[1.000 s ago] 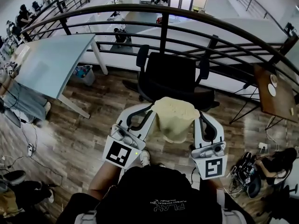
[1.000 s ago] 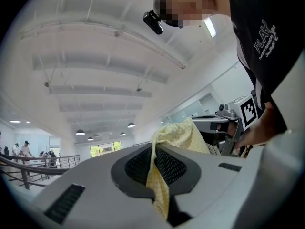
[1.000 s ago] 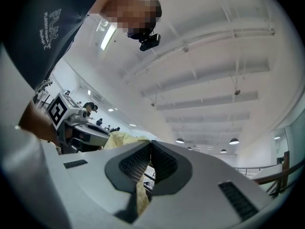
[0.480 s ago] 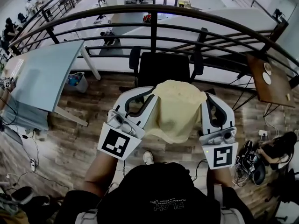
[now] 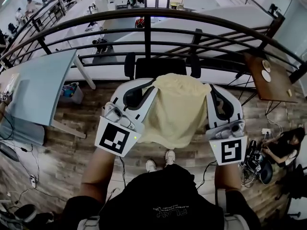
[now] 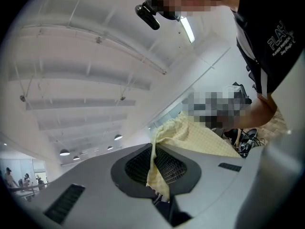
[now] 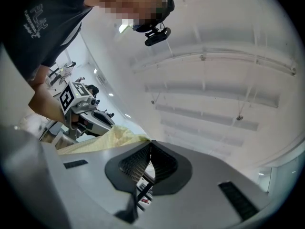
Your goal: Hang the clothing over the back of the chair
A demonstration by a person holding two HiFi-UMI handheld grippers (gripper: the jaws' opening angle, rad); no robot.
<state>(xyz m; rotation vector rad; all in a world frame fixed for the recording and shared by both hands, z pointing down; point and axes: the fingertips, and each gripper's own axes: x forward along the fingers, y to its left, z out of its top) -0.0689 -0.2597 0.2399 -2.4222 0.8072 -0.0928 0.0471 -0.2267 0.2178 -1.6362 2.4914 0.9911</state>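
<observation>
**Inspector:** State of the grippers?

**Assessor:** The left gripper (image 6: 155,165) has its jaws nearly together, pinching a fold of the pale yellow clothing (image 5: 175,110). The right gripper (image 7: 148,162) is clamped likewise on the opposite edge. The clothing hangs spread between them, in front of the person.

**Inspector:** Position against the chair (image 5: 160,67)?

**Assessor:** The chair stands just beyond the clothing. In the head view the clothing's upper edge overlaps the chair's back, but contact cannot be confirmed. Judgement: this is the carry-and-position step, and the draping is not yet done.

**Inspector:** Next requirement?

**Assessor:** Carry the held edge over the top of the backrest, lower both sides evenly, then release.
</observation>
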